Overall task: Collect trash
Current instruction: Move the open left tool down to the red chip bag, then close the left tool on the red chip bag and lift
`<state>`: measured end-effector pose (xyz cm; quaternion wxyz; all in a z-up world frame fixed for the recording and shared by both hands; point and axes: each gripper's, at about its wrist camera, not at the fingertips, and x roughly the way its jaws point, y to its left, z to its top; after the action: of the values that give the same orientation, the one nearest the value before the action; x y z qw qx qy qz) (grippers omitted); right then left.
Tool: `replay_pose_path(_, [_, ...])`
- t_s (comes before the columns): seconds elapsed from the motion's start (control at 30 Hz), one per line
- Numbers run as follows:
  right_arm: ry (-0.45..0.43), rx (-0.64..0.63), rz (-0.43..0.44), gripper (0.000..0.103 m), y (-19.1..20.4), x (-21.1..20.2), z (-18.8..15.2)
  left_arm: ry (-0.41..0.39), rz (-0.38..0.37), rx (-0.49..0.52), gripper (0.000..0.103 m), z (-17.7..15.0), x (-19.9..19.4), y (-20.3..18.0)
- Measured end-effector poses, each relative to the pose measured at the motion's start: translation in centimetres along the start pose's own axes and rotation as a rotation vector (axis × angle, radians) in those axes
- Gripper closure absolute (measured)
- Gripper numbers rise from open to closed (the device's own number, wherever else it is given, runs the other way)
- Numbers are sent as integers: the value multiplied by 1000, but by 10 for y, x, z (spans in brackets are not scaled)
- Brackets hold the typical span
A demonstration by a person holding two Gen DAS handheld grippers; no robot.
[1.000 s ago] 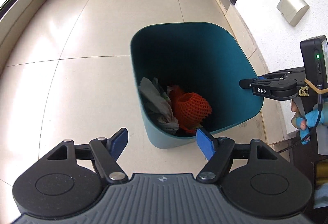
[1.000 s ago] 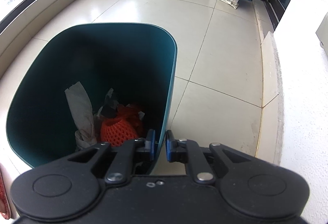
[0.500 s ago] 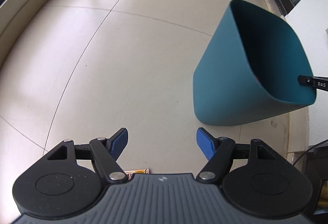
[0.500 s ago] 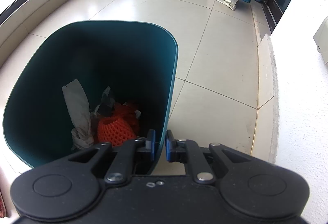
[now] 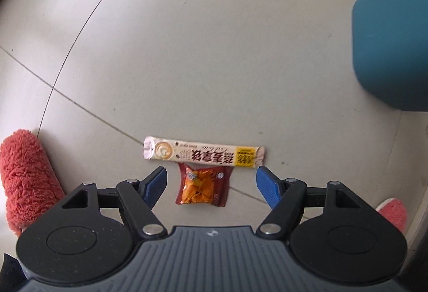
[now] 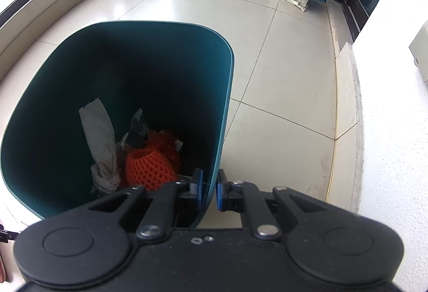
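Two pieces of trash lie on the tiled floor under the left gripper: a long pale sachet with printed writing and a yellow patch at one end, and a small red snack packet touching its near edge. The left gripper points down at them with its jaws wide open and nothing between the blue pads; the snack packet shows in the gap between the two fingers, while the sachet lies just beyond the fingertips. A fuzzy red slipper sits at the left edge of that view and a second pink one peeks in at the right. The teal bin stands well to the right of the trash in the left view, only its outer wall showing there. The right gripper has its jaws closed on the bin's near rim, one pad inside the wall and one outside. Inside the bin lie an orange foam net, a crumpled grey paper and some dark scraps.
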<state>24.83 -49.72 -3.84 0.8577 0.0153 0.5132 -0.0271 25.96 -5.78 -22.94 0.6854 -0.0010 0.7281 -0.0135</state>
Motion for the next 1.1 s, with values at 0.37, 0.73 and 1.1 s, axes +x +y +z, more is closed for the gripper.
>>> replay_pose_path(0.37, [10,-11,-1,94,1,6,-1,93,57,98,30,-42,58,-4])
replay_pose_path(0.73, [24,-31,-8,93,5,11,-4,78,114,80,37,-44,87,-4])
replay_pose_path(1.1, [20,-29,-4,93,5,11,-4,46,107,76,57,-50,77,3])
